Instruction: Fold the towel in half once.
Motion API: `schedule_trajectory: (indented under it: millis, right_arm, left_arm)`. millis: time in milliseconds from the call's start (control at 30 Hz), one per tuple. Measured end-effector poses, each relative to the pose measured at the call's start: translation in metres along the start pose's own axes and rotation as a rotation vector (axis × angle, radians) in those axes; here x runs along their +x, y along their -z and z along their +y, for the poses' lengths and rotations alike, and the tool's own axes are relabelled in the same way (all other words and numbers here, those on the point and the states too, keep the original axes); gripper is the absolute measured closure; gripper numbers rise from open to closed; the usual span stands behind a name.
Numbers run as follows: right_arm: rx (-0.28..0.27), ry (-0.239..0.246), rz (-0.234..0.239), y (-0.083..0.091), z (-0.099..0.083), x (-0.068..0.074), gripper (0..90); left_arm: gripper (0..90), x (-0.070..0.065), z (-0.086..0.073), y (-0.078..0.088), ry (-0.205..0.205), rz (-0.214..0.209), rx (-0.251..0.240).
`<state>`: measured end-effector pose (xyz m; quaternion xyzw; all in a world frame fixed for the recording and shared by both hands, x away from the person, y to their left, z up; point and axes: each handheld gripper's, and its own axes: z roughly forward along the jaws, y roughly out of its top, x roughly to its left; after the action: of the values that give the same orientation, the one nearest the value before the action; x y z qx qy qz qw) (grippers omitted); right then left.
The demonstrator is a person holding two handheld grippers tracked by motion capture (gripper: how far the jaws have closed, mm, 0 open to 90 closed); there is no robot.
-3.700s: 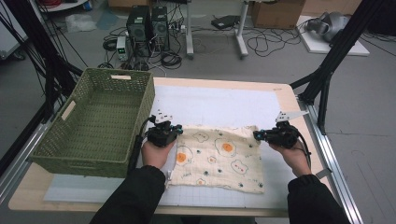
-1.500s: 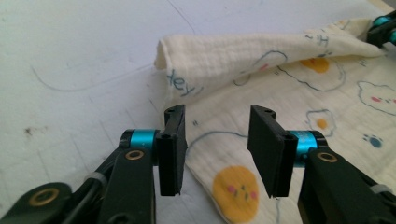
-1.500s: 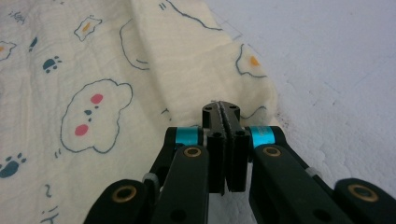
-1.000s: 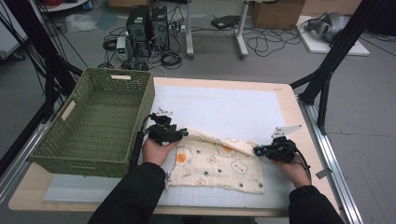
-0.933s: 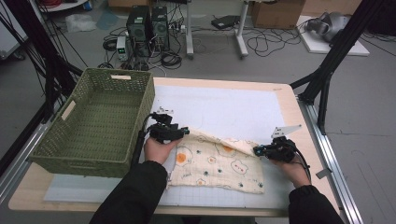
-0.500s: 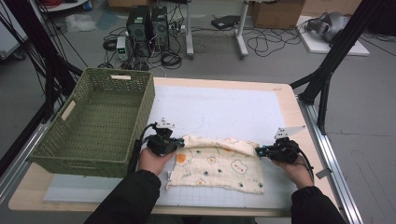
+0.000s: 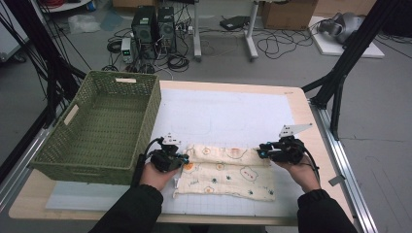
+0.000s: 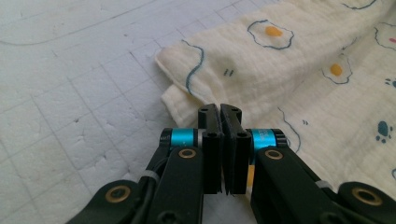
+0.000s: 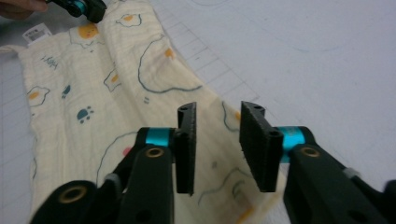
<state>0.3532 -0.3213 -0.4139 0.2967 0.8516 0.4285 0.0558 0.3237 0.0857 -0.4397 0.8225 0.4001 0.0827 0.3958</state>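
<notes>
White foam board on a wooden table (image 7: 233,90) carries a folded egg-print cloth (image 7: 228,174) beside a green basket (image 7: 99,126). Left gripper (image 8: 219,116), jaws pressed together, sits at the cloth's left end with nothing visibly caught. Right gripper (image 9: 217,140), jaws just parting, hovers over the right end, pads clear.

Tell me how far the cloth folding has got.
Done: the far edge of the egg-print cloth is folded over toward the person, leaving a doubled strip along the far side. In hand: the left claw is shut at the folded corner; the right claw has just been opening, nothing between its jaws. Left: probably further folds, then perhaps the green basket.
</notes>
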Motion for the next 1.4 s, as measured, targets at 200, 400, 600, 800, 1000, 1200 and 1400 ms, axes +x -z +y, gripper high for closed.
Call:
schedule_trajectory:
  millis: [200,400,600,800,1000,1200,1400]
  right_arm:
    - [0.026,0.029,0.051,-0.028,0.008,0.005,61.4]
    - [0.081,0.035,0.128,-0.050,0.007,0.006,78.7]
    - [0.109,0.072,0.131,-0.054,0.007,0.011,89.7]
    - [0.094,0.083,0.147,-0.045,0.008,0.017,89.7]
    - [0.095,0.084,0.166,-0.045,-0.002,0.022,89.7]
    - [0.096,0.085,0.168,-0.045,-0.003,0.022,89.7]
    - [0.046,0.081,0.139,-0.035,0.002,0.017,83.8]
  left_arm:
    - [86.6,0.001,0.000,0.000,0.000,-0.006,-0.003]
    - [77.6,0.002,0.004,0.003,0.039,-0.010,-0.023]
    - [59.5,0.000,0.015,0.012,0.078,-0.028,-0.066]
    - [56.8,-0.001,0.032,0.016,0.085,0.013,-0.099]
    - [58.3,0.008,0.039,0.001,0.181,0.030,-0.113]
    - [69.1,0.008,0.036,-0.026,0.178,0.038,0.002]
    - [85.9,-0.001,0.037,-0.016,0.063,0.059,-0.064]
